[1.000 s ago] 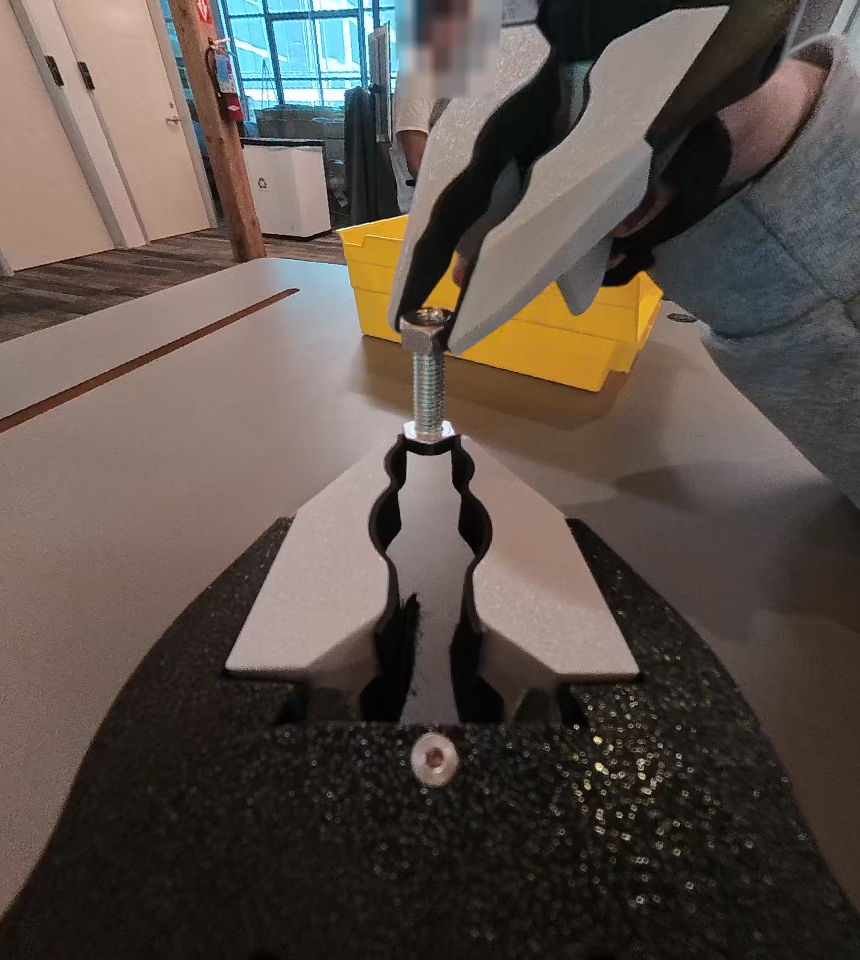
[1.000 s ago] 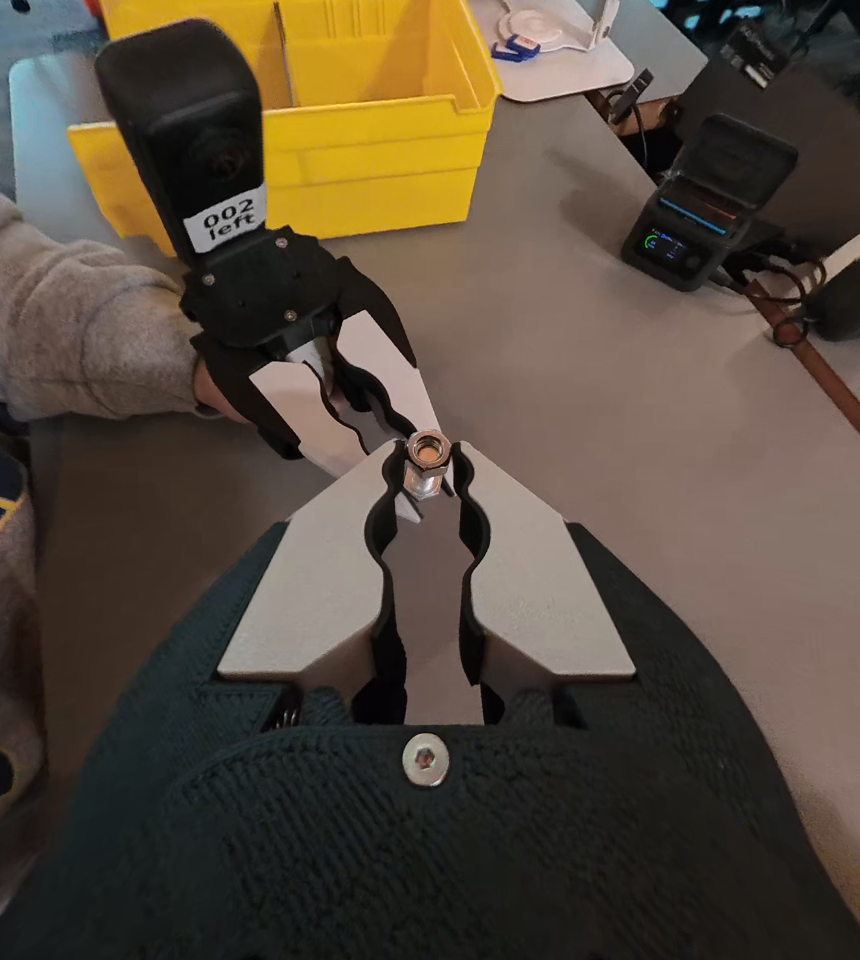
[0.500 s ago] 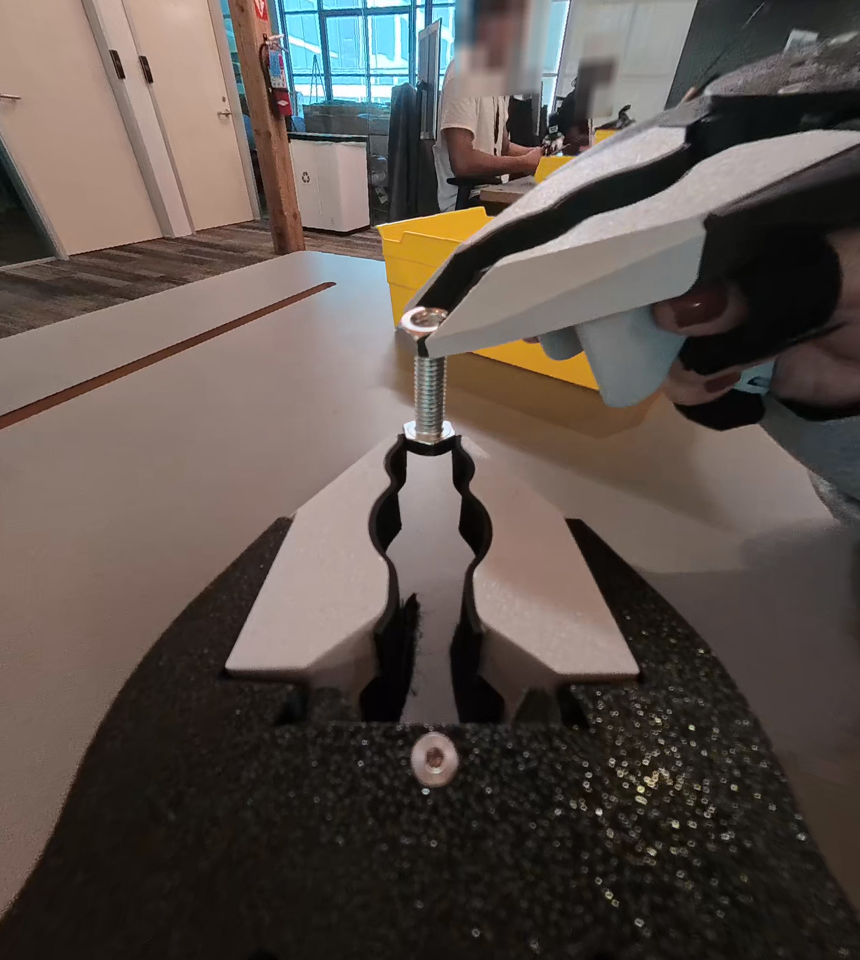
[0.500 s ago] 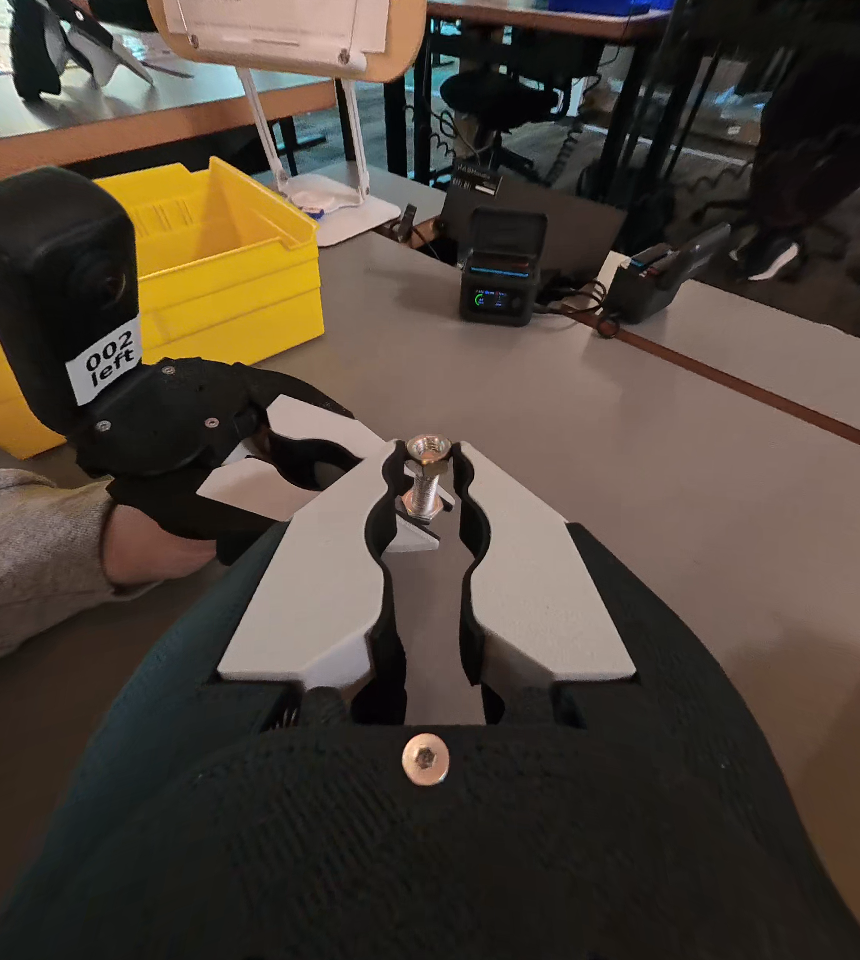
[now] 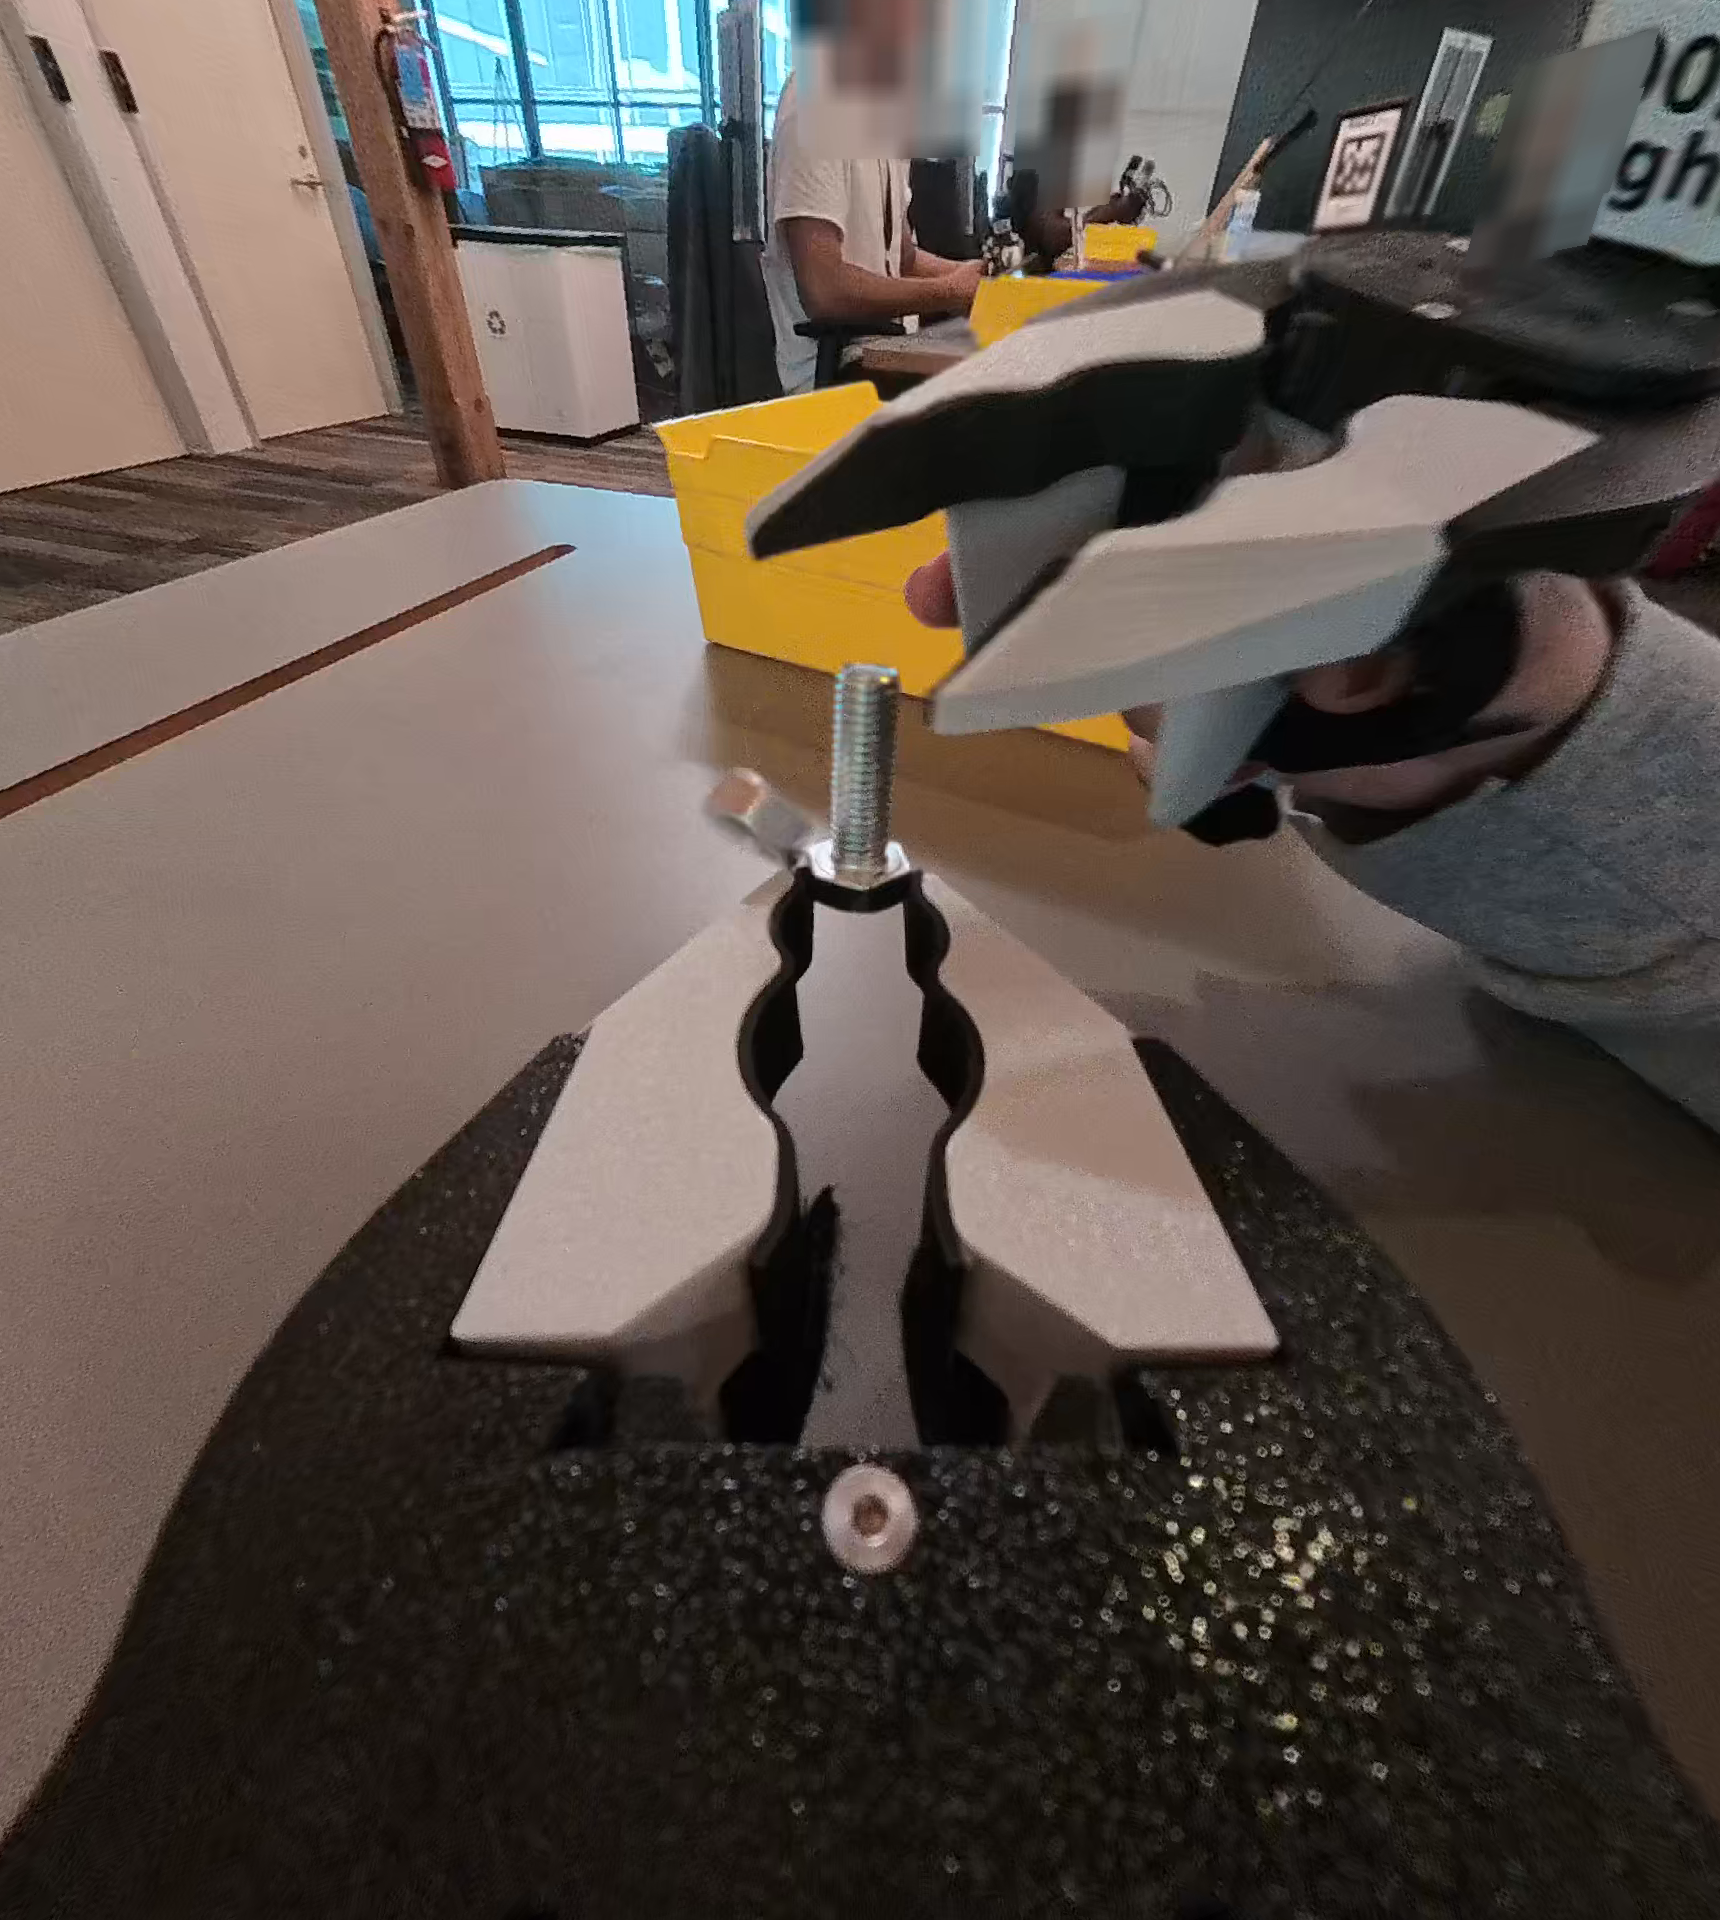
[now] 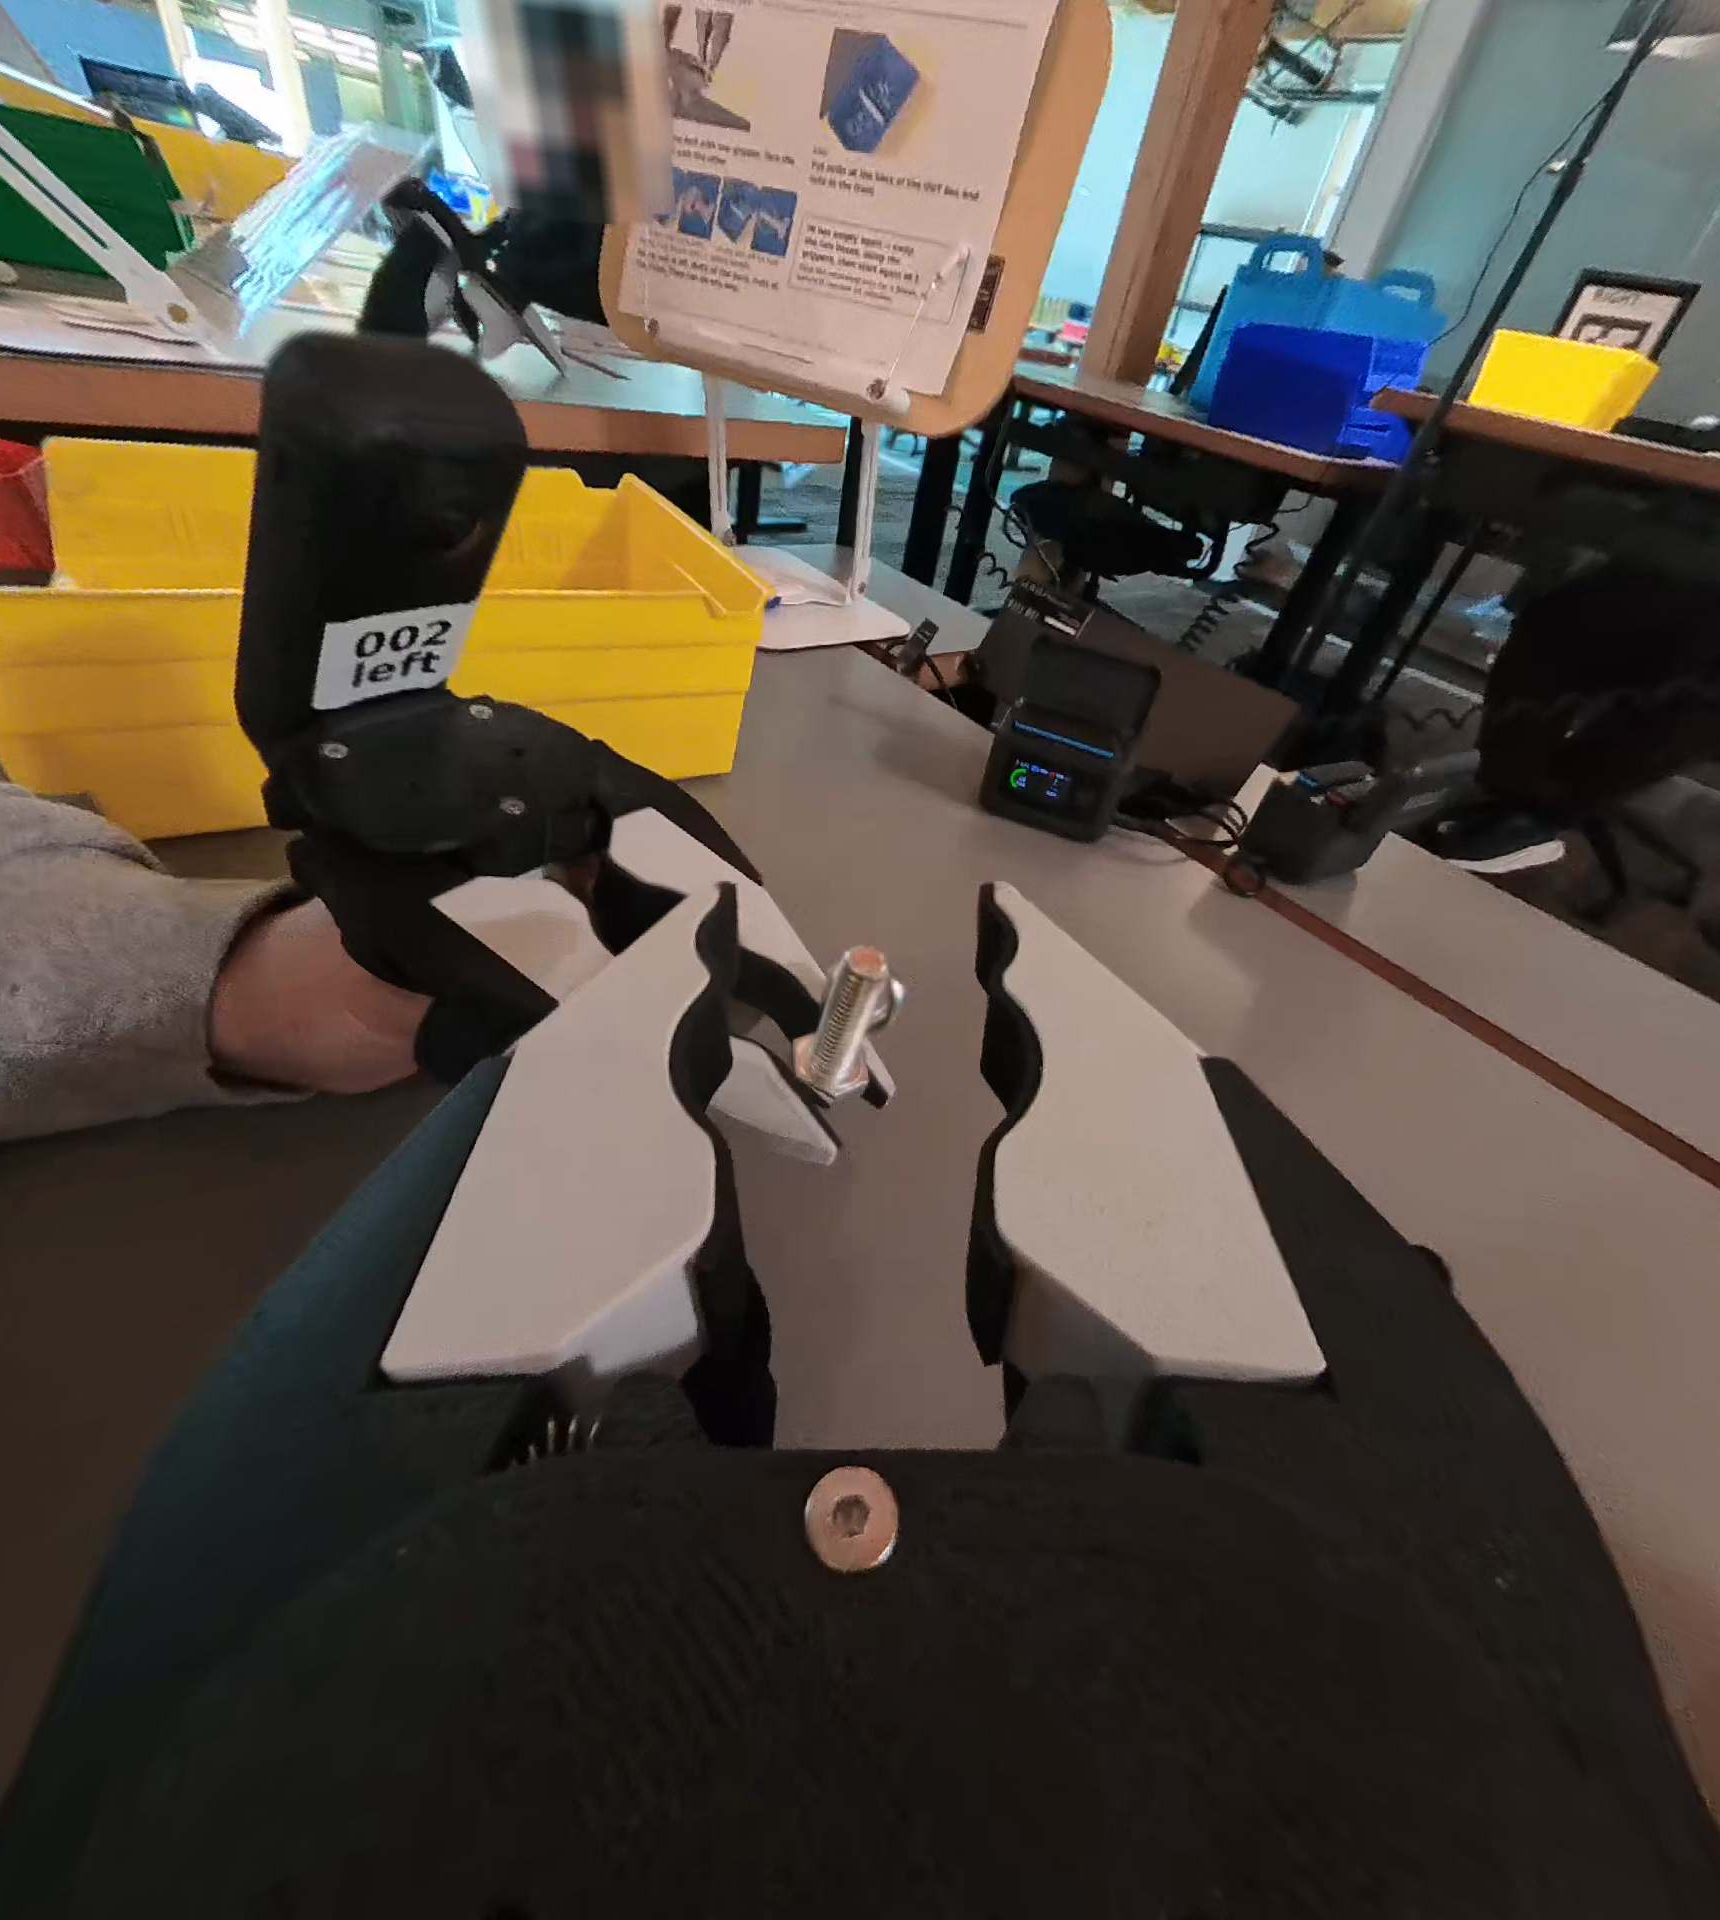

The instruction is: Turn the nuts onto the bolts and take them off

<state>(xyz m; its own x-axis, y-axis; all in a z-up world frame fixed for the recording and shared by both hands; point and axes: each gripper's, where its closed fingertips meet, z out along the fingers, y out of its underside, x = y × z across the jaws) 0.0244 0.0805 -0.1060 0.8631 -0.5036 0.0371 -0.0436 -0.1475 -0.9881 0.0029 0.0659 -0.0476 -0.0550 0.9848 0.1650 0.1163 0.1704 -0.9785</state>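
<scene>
My left gripper [image 5: 856,883] is shut on the head of a silver bolt [image 5: 864,764] and holds it upright just above the grey table [image 5: 212,987]. The bolt's threaded top is bare. A silver nut [image 5: 754,812], blurred, is loose just left of the bolt's lower thread; I cannot tell whether it is in the air or on the table. My right gripper [image 5: 851,623] is open and empty, its tips just above and right of the bolt's top. In the right wrist view the open right gripper [image 6: 856,904] frames the bolt [image 6: 840,1013], held by the left gripper [image 6: 804,1101].
A yellow bin [image 5: 804,582] stands on the table behind the bolt, also in the right wrist view [image 6: 627,665]. A small black device with a lit screen [image 6: 1053,758] and cables sit at the right. A board with a sheet on a stand [image 6: 835,208] is behind. A grey sleeve [image 5: 1614,883] rests at the right.
My right gripper was shut on the nut at the bolt's top; now it has opened and drawn back. The nut is off the thread and beside the bolt. The left gripper has held still.
</scene>
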